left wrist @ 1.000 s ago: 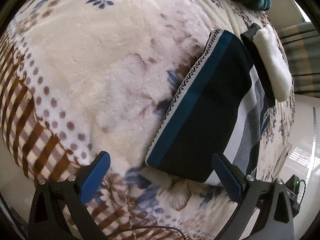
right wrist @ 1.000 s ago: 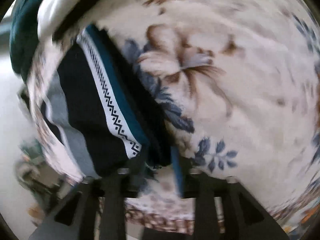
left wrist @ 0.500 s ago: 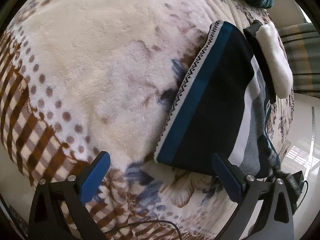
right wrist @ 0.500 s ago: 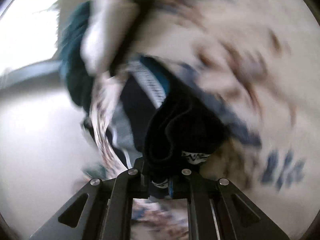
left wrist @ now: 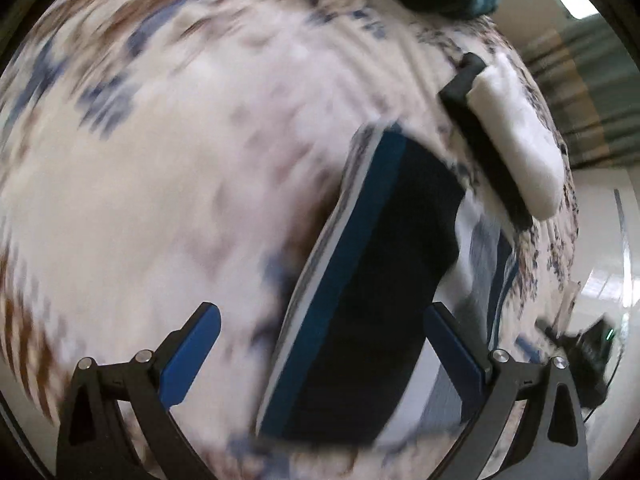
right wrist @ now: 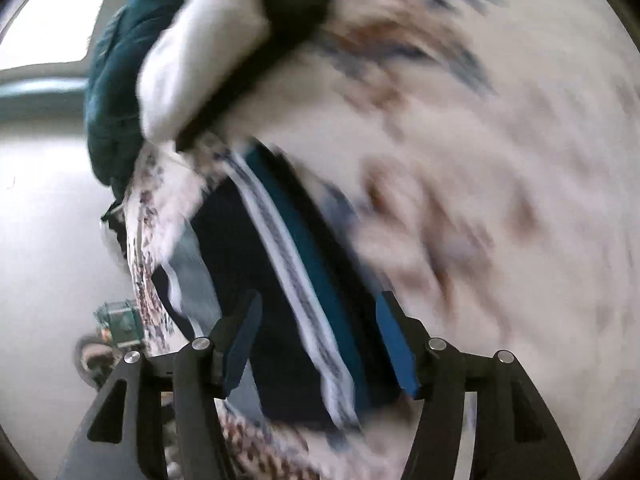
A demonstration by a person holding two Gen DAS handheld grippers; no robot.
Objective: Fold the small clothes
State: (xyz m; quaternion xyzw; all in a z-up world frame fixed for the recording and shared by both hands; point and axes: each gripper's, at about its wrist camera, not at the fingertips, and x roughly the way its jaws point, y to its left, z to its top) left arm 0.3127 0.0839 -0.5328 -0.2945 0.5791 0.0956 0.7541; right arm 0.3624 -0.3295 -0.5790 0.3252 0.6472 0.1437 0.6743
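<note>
Your left gripper is hovering w/ jaws wide apart, gripping nothing; your right gripper is also gaping, straddling 1 folded dark navy garment w/ teal band & white zigzag trim. It's lying flat on 1 cream floral fleece blanket, near 1 black-and-white fuzzy item & 1 dark teal cloth. Both views are blurring.
</note>
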